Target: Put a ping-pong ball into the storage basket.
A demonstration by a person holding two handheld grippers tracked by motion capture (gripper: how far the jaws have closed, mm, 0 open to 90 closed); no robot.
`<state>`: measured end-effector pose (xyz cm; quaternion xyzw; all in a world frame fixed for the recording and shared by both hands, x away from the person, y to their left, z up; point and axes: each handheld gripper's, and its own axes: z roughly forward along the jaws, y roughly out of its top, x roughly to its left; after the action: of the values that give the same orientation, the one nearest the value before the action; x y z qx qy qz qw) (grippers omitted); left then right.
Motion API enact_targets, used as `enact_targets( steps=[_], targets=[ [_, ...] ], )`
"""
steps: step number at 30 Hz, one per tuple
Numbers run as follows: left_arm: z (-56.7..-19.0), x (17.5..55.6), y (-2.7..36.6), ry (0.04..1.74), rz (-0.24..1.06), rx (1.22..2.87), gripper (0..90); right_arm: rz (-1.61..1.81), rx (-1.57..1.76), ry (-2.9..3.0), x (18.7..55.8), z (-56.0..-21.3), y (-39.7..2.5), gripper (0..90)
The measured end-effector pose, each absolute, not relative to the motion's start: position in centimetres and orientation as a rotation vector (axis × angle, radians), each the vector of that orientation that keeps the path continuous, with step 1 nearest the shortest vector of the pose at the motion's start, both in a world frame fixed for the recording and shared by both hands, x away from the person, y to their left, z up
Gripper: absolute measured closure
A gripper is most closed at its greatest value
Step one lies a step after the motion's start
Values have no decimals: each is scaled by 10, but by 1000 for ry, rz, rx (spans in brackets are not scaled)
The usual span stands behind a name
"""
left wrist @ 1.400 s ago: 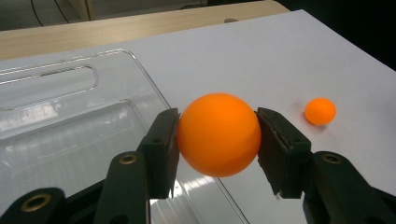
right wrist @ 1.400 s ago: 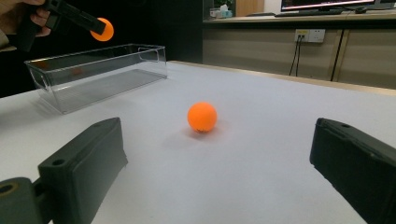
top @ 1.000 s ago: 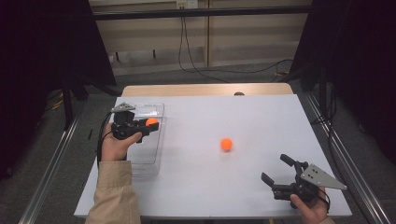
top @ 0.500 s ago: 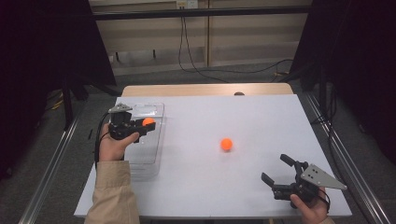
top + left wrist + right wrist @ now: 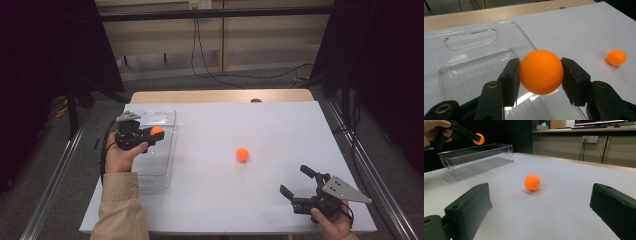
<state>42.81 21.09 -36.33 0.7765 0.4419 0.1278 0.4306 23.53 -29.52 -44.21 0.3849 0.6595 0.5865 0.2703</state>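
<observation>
Orange ball [image 5: 541, 72] clamped above clear bin [image 5: 474, 75].

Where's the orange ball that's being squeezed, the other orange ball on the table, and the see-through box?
Held round orange ball [image 5: 541, 72], left gripper view, its front middle.
Loose round orange ball [image 5: 242, 154], high view, its top.
Clear plastic box [image 5: 480, 152], right gripper view, near wall.

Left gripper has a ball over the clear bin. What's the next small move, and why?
Probably open the left gripper and let the ball drop. Its jaws clamp the ball on both sides, and the clear bin lies right beneath, so it should land inside. The second ball waits on the table before the open right gripper.
</observation>
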Motion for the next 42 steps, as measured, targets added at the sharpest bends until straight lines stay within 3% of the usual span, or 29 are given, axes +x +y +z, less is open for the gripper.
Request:
enact_targets(
  steps=[42],
  targets=[
    [-375,432,222,1172,356,1962,509,1579,1041,1776,235,-442,-295,27]
  ],
)
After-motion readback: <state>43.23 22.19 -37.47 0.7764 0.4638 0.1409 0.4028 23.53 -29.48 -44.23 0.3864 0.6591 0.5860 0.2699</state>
